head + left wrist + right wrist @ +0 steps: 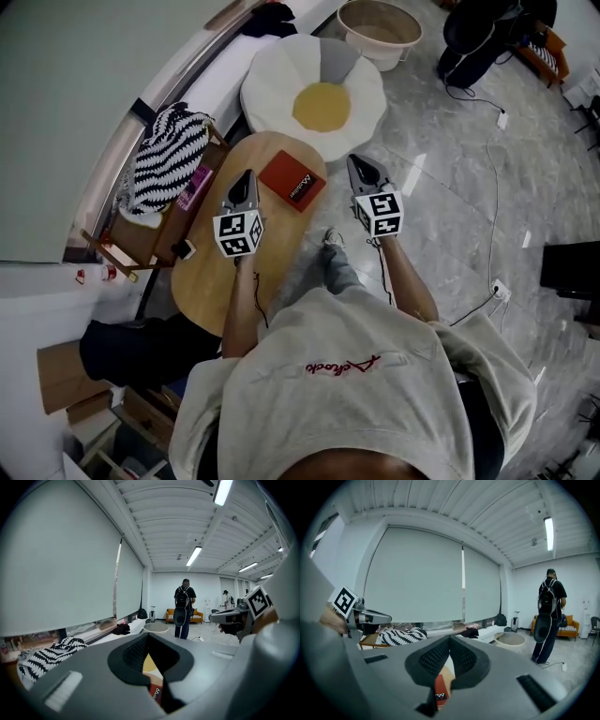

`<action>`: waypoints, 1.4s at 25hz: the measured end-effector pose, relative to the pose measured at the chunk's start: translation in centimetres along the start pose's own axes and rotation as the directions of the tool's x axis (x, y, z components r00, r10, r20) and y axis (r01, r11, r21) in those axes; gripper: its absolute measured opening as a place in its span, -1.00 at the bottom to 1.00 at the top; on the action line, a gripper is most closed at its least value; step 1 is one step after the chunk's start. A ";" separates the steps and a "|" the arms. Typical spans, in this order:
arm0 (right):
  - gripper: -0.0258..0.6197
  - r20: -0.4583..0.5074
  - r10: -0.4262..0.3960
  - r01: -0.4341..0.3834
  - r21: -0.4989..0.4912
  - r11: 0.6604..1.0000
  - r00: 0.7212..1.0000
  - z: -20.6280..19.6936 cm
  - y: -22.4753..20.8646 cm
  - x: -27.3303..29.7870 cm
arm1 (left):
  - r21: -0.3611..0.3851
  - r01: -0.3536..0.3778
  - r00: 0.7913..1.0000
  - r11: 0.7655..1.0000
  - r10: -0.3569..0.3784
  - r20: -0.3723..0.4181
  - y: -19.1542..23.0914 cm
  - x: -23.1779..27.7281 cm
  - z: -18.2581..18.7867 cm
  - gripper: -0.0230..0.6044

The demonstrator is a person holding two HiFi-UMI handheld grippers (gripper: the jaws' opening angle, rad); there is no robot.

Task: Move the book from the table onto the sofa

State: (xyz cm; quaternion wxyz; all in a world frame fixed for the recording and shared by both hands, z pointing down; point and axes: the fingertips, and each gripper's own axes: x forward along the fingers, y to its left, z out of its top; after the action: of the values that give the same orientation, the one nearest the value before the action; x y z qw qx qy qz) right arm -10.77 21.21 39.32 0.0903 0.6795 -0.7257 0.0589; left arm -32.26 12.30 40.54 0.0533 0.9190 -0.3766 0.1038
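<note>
Book (292,180) peeks as slivers past left claw (247,176) and right claw (356,161); both closed, holding nothing.

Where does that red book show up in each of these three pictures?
Head view: red book centre, on the wooden table.
Left gripper view: red sliver, low centre.
Right gripper view: red sliver, low centre.
Shared landmark: striped cloth, left of it throughout.

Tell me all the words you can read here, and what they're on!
Red book: white print on its cover, too small and tilted to read.
Sweatshirt: red script across the back, upside down, not legible.
Left tongs and right tongs: cubes carry black-and-white square patterns, no words.
</note>
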 end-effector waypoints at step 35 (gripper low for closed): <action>-0.89 -0.106 0.056 -0.051 0.042 0.998 0.993 -2.4 -12.0 13.4 | -0.041 -0.083 0.990 0.996 0.077 -0.121 3.1 14.3 -0.9 -0.90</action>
State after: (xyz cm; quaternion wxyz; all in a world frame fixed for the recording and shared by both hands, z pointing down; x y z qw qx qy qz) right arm 0.53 7.79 44.01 0.1143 0.6573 -0.7365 0.1120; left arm -24.65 0.53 44.80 0.0926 0.8939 -0.4116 0.1517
